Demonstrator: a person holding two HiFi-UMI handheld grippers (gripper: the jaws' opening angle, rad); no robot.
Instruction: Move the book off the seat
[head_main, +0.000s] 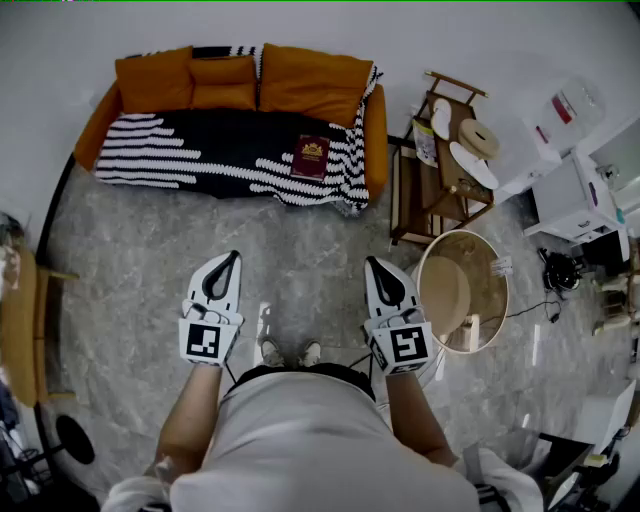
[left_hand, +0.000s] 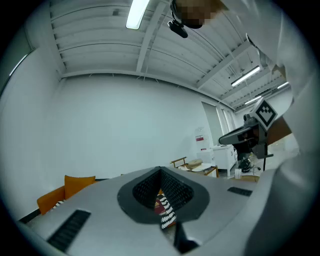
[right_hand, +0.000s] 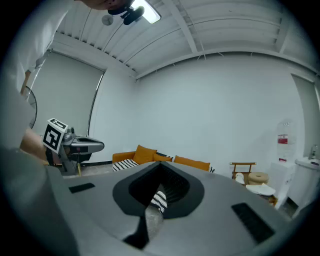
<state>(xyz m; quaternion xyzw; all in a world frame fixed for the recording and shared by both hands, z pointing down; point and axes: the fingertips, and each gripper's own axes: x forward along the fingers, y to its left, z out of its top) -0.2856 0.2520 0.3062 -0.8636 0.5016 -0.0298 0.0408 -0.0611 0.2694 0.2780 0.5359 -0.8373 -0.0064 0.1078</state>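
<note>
Book: the maroon hardback book lies flat on the black-and-white striped blanket covering the orange sofa, close to the seat's right end and between its back and front edges.
Left gripper: fingers closed together, nothing held, over the grey marble floor, well apart from the sofa.
Right gripper: fingers fully closed, empty, level with the left one.
Done: nothing as yet; the book is untouched.
Left: I judge the whole job remains, namely approach, grasp, lift and set the book down elsewhere.
</note>
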